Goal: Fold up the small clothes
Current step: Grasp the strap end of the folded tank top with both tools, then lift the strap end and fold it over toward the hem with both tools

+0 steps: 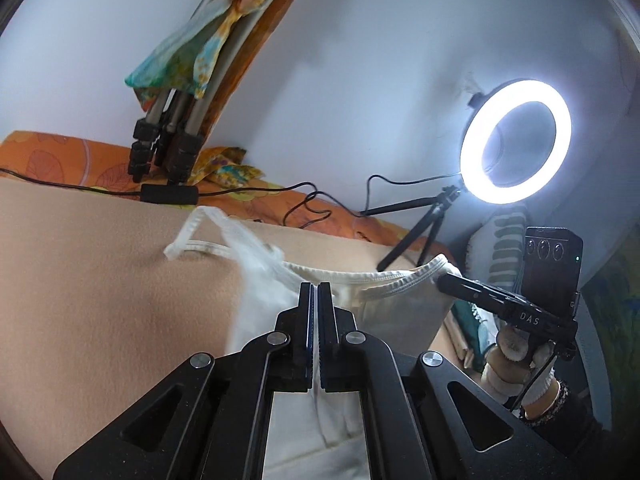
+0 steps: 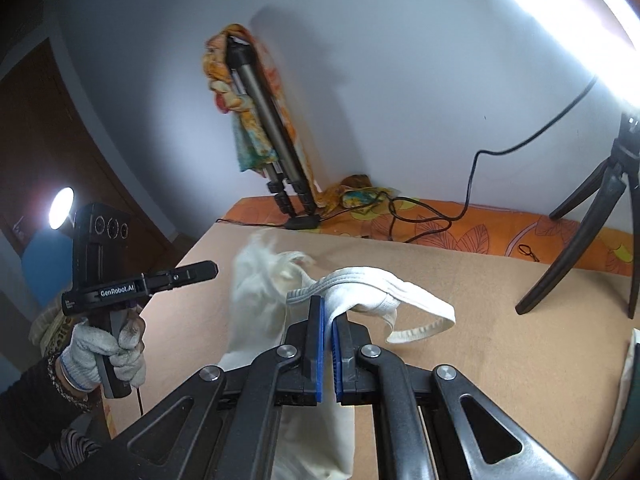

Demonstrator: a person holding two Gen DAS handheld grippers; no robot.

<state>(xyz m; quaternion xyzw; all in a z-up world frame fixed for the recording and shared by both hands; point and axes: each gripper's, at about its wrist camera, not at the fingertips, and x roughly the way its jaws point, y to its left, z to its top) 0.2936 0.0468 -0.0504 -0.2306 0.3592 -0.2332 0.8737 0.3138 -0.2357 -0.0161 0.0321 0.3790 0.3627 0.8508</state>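
Note:
A small white sleeveless garment (image 1: 400, 304) hangs in the air above a tan blanket (image 1: 100, 280), stretched between both grippers. My left gripper (image 1: 316, 292) is shut on its top edge. My right gripper (image 2: 329, 312) is shut on the garment's (image 2: 360, 288) ribbed strap. In the left wrist view the right gripper (image 1: 444, 280) shows at the garment's right edge. In the right wrist view the left gripper (image 2: 212, 270) shows at the left, held by a gloved hand (image 2: 104, 348). One strap (image 2: 424, 324) dangles loose; part of the cloth is blurred.
A lit ring light (image 1: 516, 140) on a small black tripod (image 2: 584, 248) stands at the blanket's far right. A folded tripod (image 2: 272, 152) draped with colourful cloth leans on the wall. Black cables (image 2: 420, 224) lie on an orange floral sheet (image 2: 480, 232) along the back.

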